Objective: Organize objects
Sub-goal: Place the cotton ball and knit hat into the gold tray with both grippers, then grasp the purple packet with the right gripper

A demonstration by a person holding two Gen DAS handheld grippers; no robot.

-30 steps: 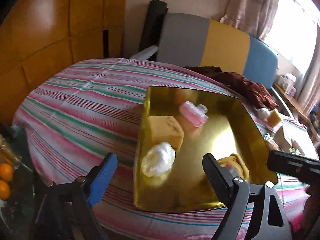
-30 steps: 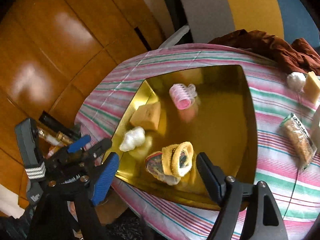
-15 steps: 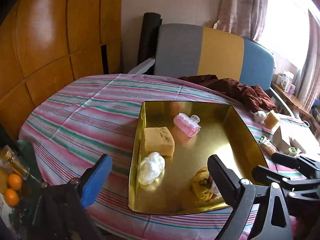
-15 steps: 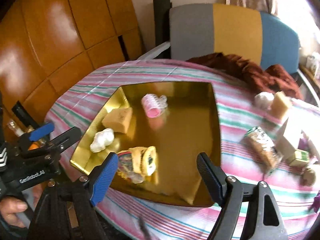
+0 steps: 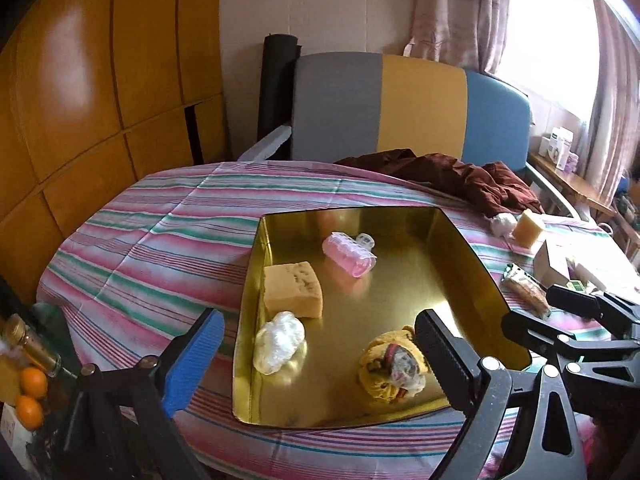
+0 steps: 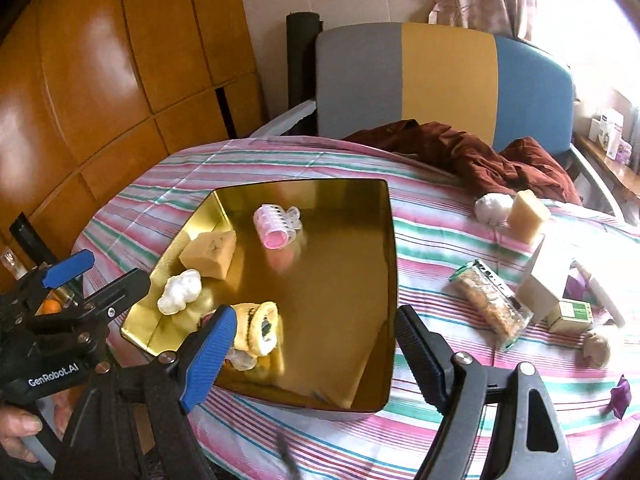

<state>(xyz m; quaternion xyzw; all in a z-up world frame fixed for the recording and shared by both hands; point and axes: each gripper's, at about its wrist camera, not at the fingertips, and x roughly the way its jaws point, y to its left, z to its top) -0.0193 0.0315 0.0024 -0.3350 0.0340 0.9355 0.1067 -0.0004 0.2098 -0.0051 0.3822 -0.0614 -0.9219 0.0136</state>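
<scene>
Two tongs released: left tongs (image 5: 316,344) | right tongs (image 6: 316,330) | left reads "GenRobot.AI"

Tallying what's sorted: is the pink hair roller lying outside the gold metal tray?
No, the pink hair roller lies inside the gold metal tray, near its far end.

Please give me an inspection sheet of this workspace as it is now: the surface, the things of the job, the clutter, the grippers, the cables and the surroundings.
Surface: round table, striped cloth.
Job's things: gold tray holds pink hair roller, yellow sponge, white wad, rolled yellow sock.
Clutter: beside the tray, snack packet, second sponge, white box, brown cloth.
Grippers: left gripper open, empty; right gripper open, empty.
Cables: nothing seen.
Surroundings: wooden wardrobe, tricolour chair, curtained window.
</scene>
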